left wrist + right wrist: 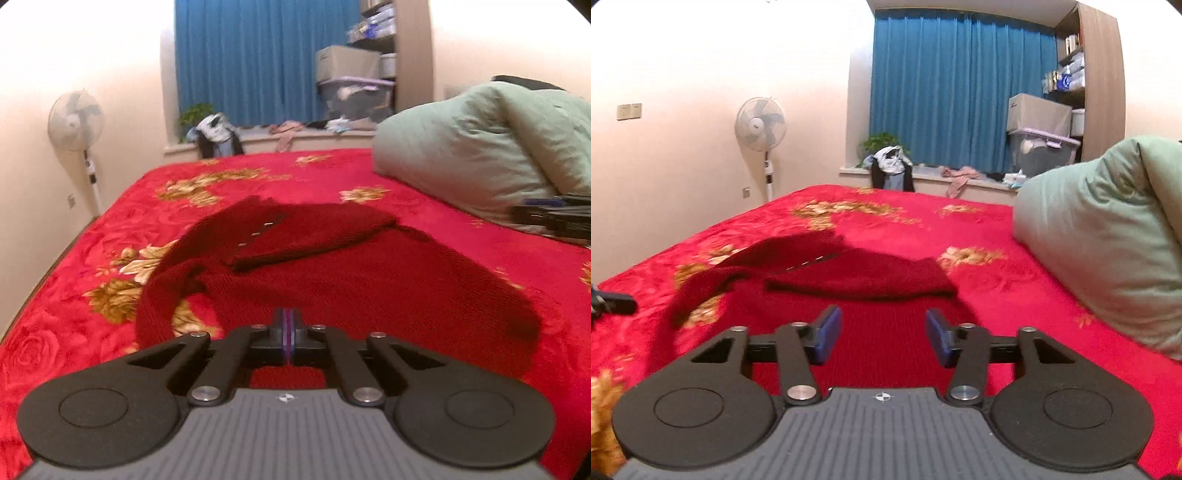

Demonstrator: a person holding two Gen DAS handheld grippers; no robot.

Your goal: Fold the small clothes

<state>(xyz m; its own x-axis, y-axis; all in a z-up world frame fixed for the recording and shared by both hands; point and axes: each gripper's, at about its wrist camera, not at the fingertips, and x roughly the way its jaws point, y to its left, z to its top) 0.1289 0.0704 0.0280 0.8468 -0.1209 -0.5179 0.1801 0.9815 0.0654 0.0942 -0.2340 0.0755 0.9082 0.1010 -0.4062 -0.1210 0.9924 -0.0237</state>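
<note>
A dark red knitted garment [369, 273] lies spread on the red flowered bedspread [92, 258], one sleeve folded across its middle, another curling at the left. My left gripper [289, 321] is shut, its pads pressed together over the garment's near edge; I cannot tell if cloth is pinched between them. In the right wrist view the same garment [864, 280] lies ahead. My right gripper [882, 332] is open and empty just above its near part. The right gripper also shows at the right edge of the left wrist view [554, 218].
A green pillow or duvet [480, 147] is piled on the bed's right side. A standing fan [761, 125] is by the left wall. A windowsill with clothes, a plant and storage boxes [1038, 147] lies beyond the bed under blue curtains.
</note>
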